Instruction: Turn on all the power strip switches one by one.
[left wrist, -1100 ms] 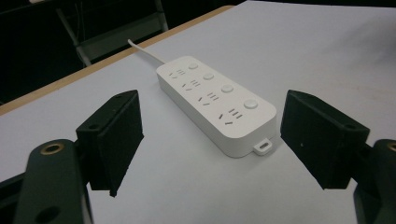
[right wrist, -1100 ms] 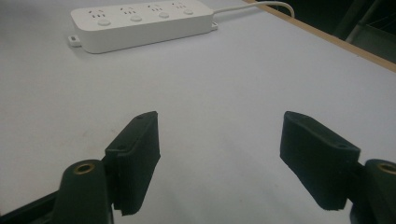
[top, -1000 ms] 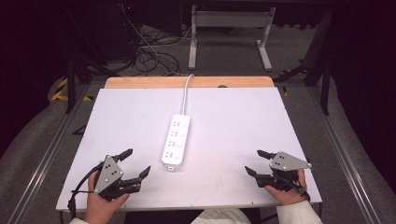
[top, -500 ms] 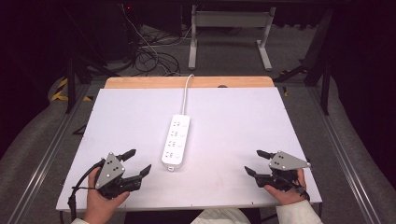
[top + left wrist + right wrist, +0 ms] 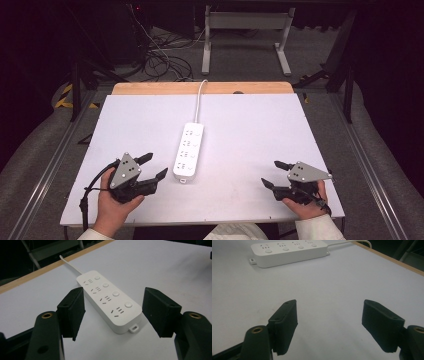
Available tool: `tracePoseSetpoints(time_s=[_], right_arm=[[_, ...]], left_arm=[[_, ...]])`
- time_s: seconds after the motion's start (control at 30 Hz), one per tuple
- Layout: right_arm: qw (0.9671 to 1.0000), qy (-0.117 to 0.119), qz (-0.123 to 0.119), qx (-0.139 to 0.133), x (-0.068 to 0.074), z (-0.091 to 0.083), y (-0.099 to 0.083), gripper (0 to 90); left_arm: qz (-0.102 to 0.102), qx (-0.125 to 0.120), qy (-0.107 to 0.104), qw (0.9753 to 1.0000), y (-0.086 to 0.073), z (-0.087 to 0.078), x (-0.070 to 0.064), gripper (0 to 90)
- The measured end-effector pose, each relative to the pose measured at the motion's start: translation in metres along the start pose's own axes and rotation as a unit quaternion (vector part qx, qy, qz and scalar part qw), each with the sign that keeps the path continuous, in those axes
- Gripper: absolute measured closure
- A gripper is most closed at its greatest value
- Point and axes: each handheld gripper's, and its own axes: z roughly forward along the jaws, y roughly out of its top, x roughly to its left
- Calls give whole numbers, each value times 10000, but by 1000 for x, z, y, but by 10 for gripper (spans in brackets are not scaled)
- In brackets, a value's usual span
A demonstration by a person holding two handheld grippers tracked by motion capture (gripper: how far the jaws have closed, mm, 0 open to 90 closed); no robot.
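Fingers of left gripper (image 5: 155, 166) spread wide, empty, near unlabelled white power strip (image 5: 188, 151), right gripper (image 5: 275, 174) fingers likewise

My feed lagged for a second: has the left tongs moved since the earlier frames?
Yes, slightly. In the high view the left tongs have drifted back toward the table's near edge, away from the power strip, which lies where it was. Jaws open.
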Motion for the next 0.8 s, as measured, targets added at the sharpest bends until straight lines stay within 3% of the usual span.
tracePoseSetpoints(time_s=[0.13,0.2,0.37,0.5,0.77,0.8], right_arm=[[10000,6,1,-1,0,0,0,290],[10000,6,0,2,0,0,0,289],[10000,17,7,17,0,0,0,289],[10000,15,3,10,0,0,0,288],[10000,-5,-14,62,-1,1,-1,287],[10000,-4,-16,61,-1,1,-1,287]], left_arm=[[70,114,-37,9999,8,8,-2,361],[64,125,-170,9998,11,13,-2,367],[52,110,-280,9995,17,20,-4,370],[46,93,-290,9995,20,24,-5,374],[308,312,-176,9989,25,35,-8,386],[272,301,-197,9990,26,36,-8,388]])
